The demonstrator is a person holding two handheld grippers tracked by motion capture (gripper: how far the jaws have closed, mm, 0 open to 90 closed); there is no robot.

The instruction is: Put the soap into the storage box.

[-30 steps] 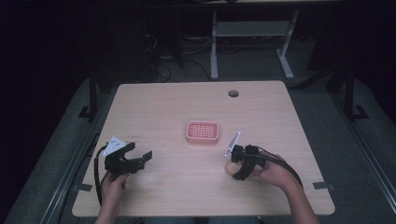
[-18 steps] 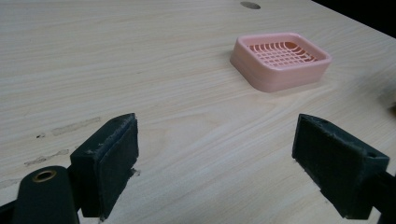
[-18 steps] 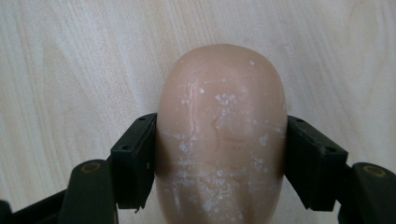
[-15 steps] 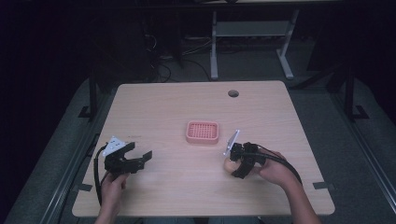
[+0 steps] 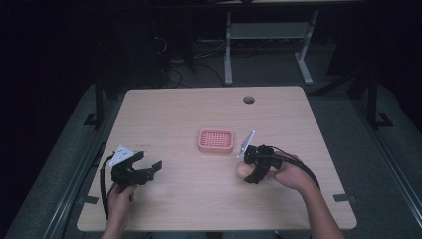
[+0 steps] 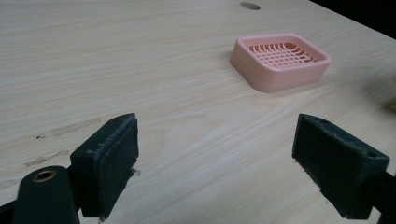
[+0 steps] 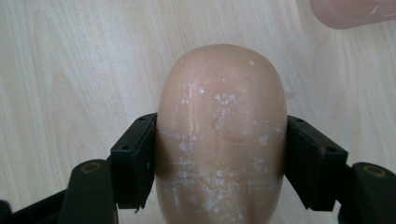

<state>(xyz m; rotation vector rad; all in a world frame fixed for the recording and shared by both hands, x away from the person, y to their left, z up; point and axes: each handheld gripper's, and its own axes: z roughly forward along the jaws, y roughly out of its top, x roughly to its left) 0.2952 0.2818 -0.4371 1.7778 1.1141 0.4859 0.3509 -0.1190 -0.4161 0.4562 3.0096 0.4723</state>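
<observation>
Soap [image 7: 219,135] lifted slightly, right hand-held gripper [image 5: 251,167] clamping it.

Black grippers [image 5: 149,169], seemingly foam-padded jaws

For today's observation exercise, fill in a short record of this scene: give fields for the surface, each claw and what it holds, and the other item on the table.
surface: pale wooden table with a round hole near its far edge
right claw: shut on a peach-coloured soap bar, jaws pressing its two sides
soap surface: smooth, rounded, flecked with white
left claw: open, jaws wide apart, holding nothing
soap dish: pink, slotted base, mid-table, nothing in it
soap versus dish: apart, the soap beside the dish on the person's side
</observation>
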